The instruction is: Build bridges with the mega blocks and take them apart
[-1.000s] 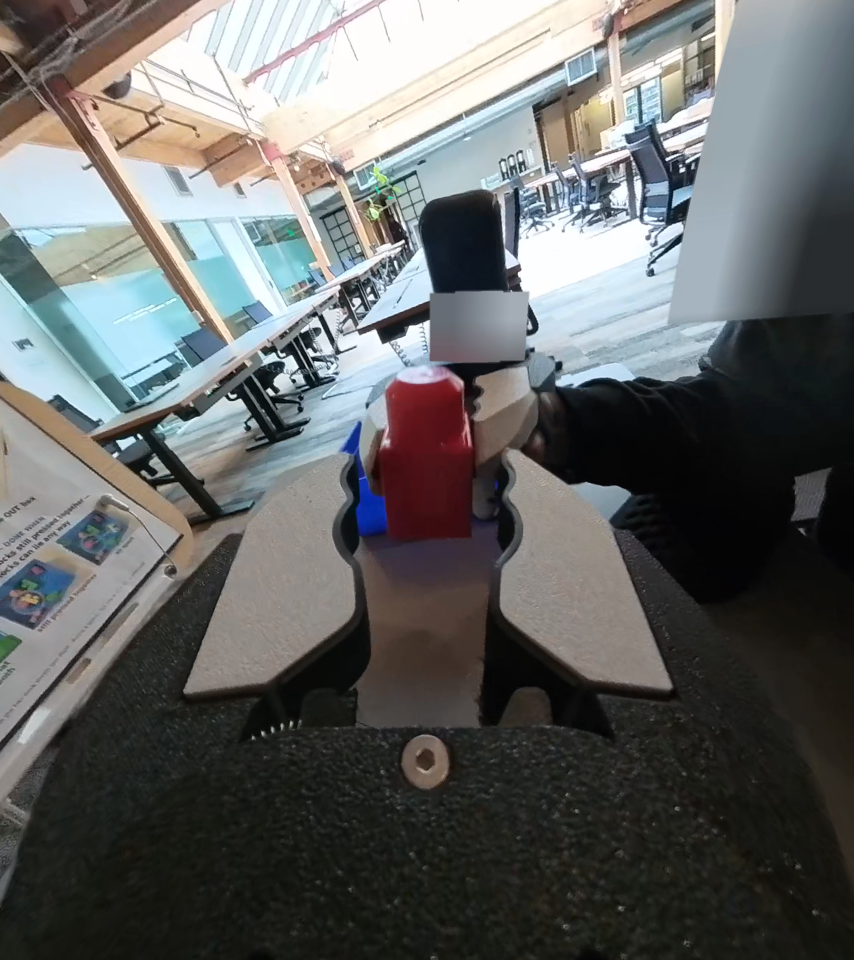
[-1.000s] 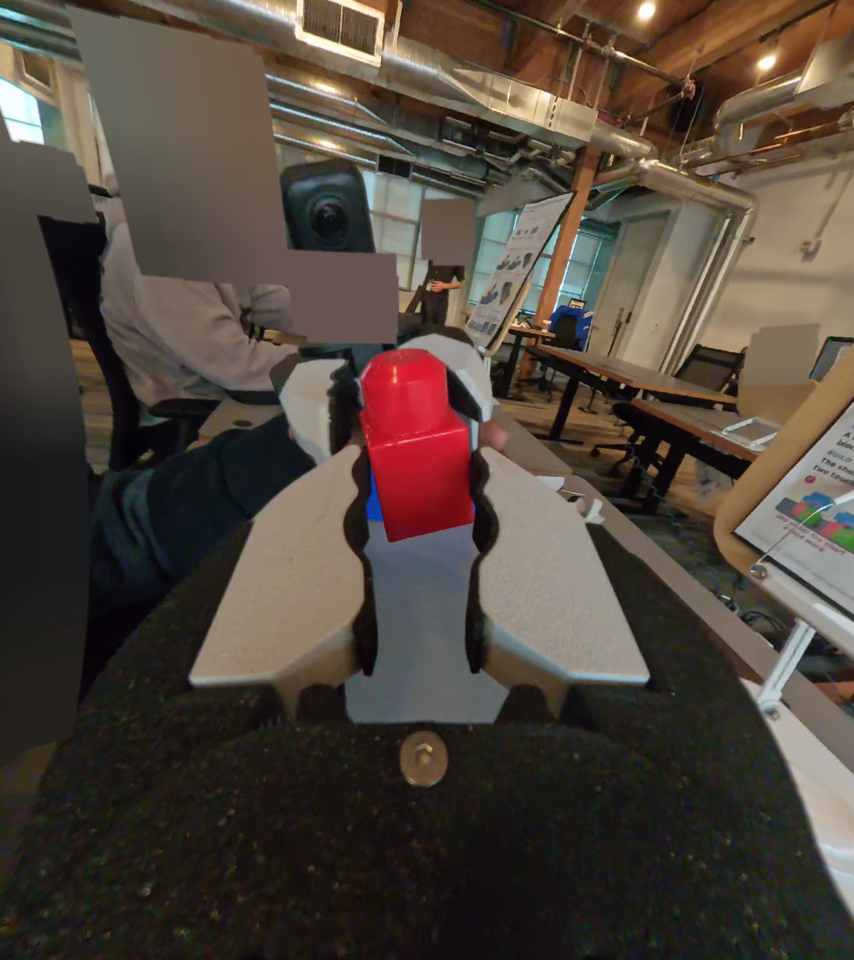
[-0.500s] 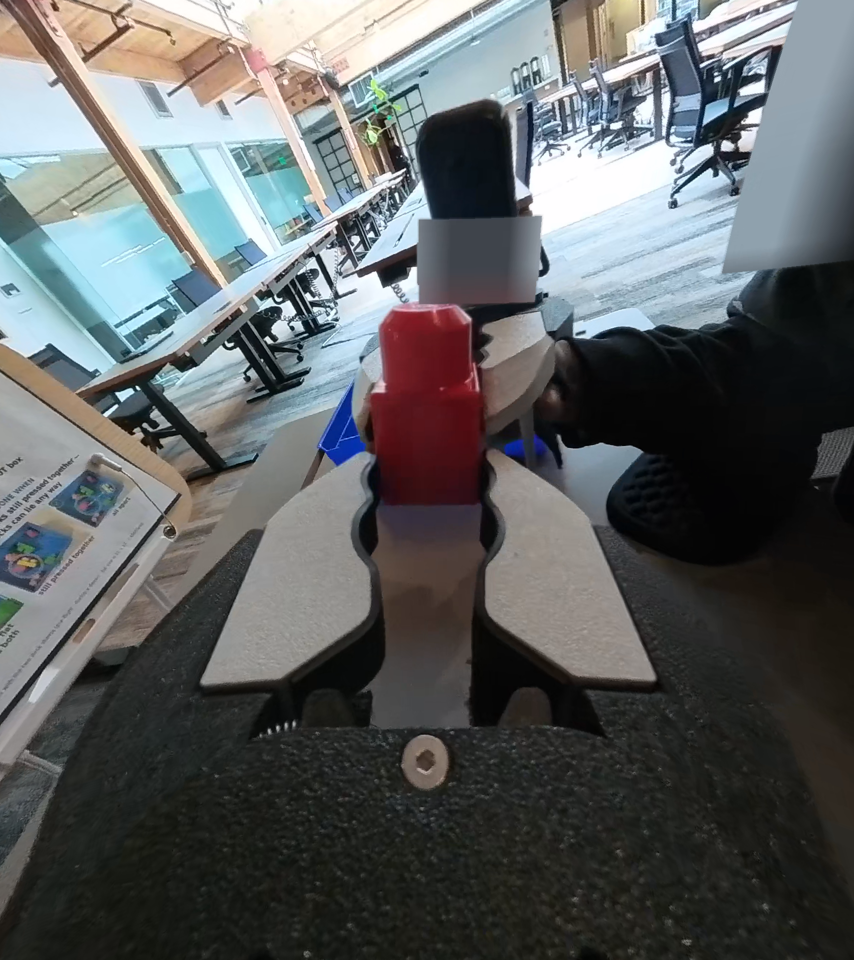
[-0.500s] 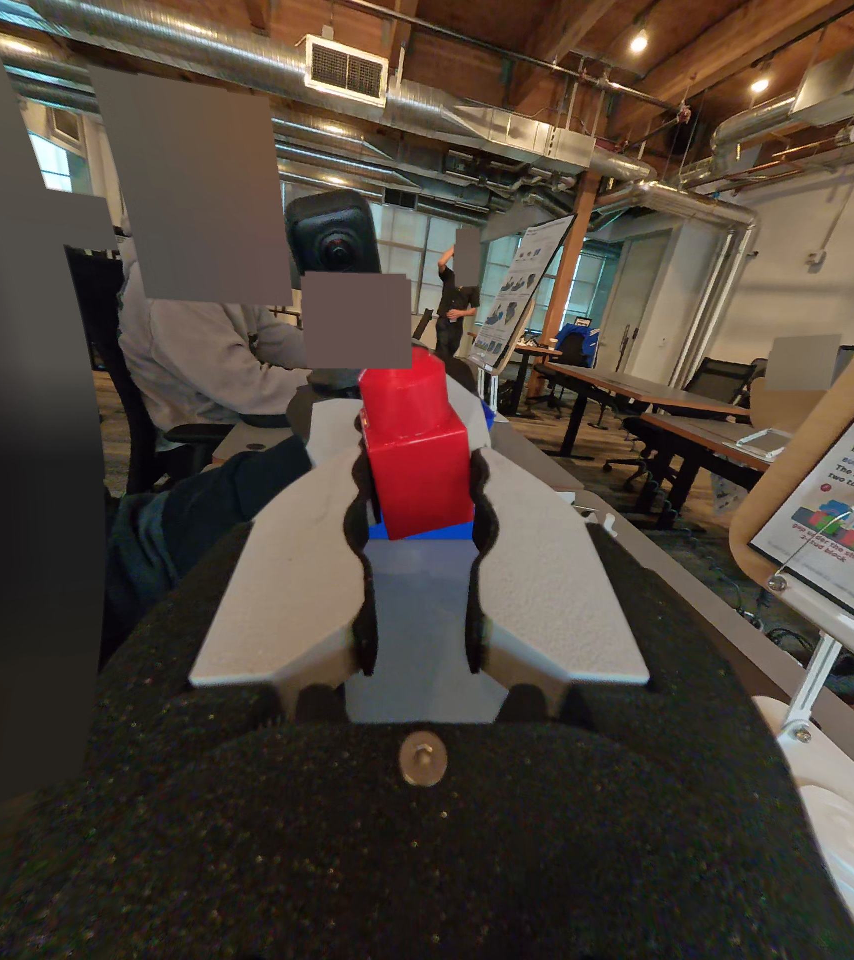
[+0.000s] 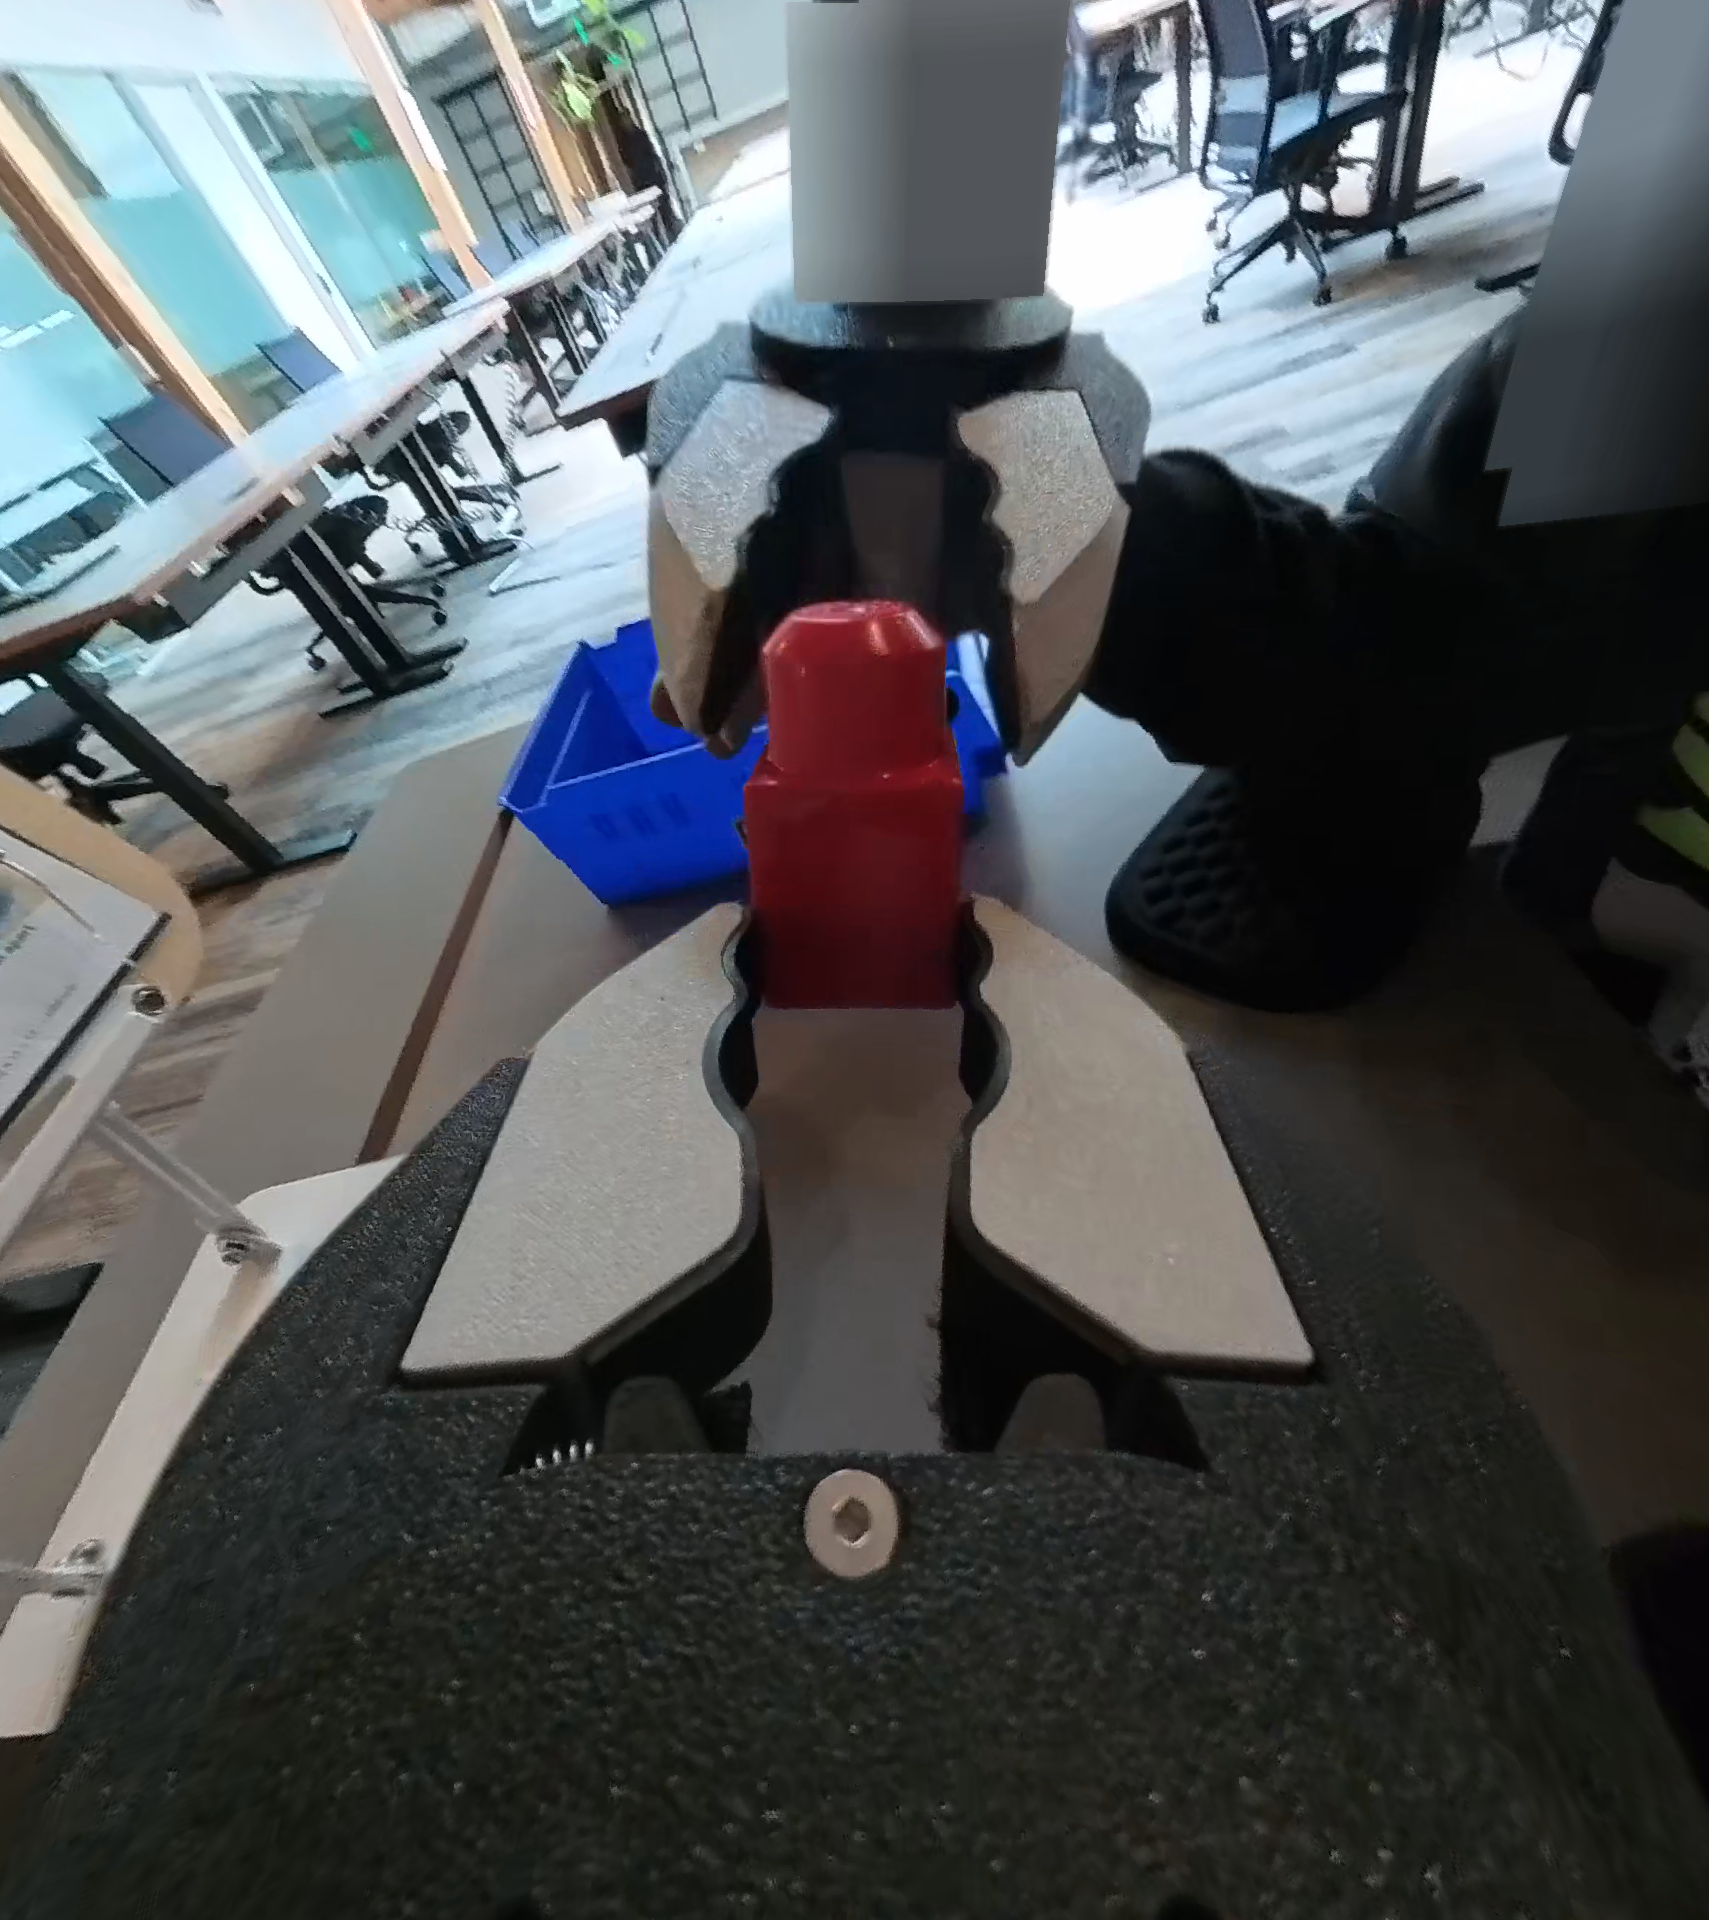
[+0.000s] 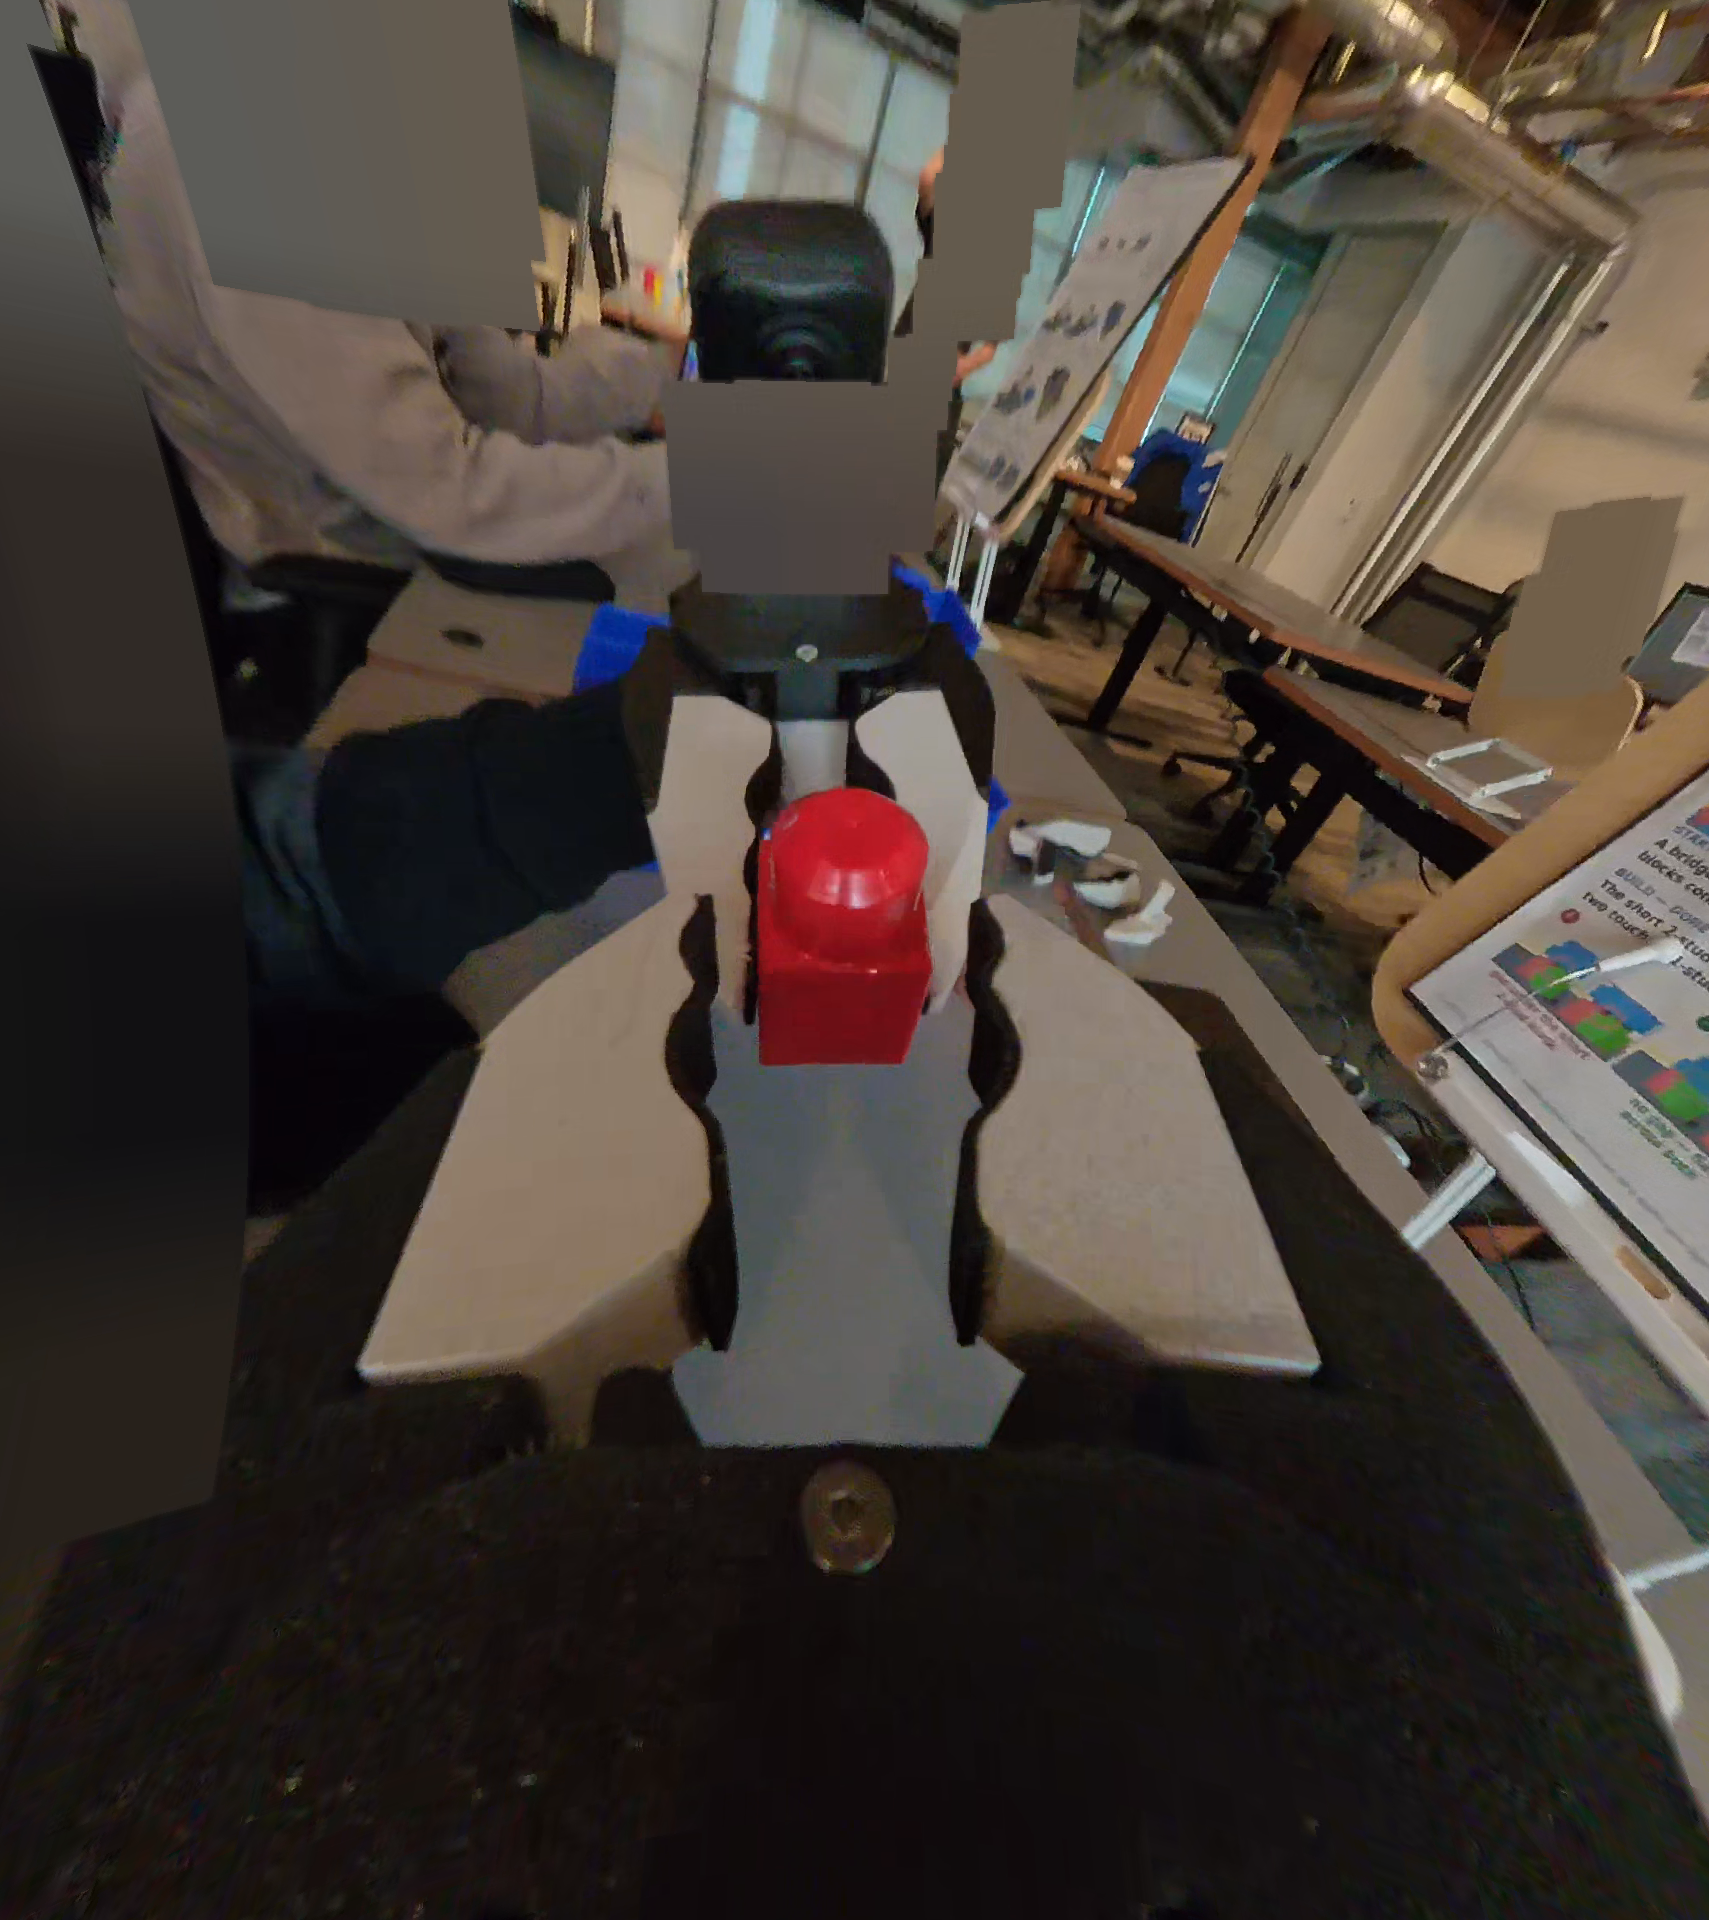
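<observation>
Between left gripper [image 5: 855,940] fingers: glossy, square, round-studded red block [image 5: 855,883].

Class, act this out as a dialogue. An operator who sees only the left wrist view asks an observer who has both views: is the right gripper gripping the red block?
Observer: No. In the right wrist view the right gripper is open, with a dark gap on each side of the red block.
Operator: Is anything lying beyond the block on that side?
Observer: Yes. Small white pieces lie on the table, to the right of the block.
Operator: Is anyone else nearby?
Observer: A person in a pale grey sleeve sits behind, at upper left.
</observation>
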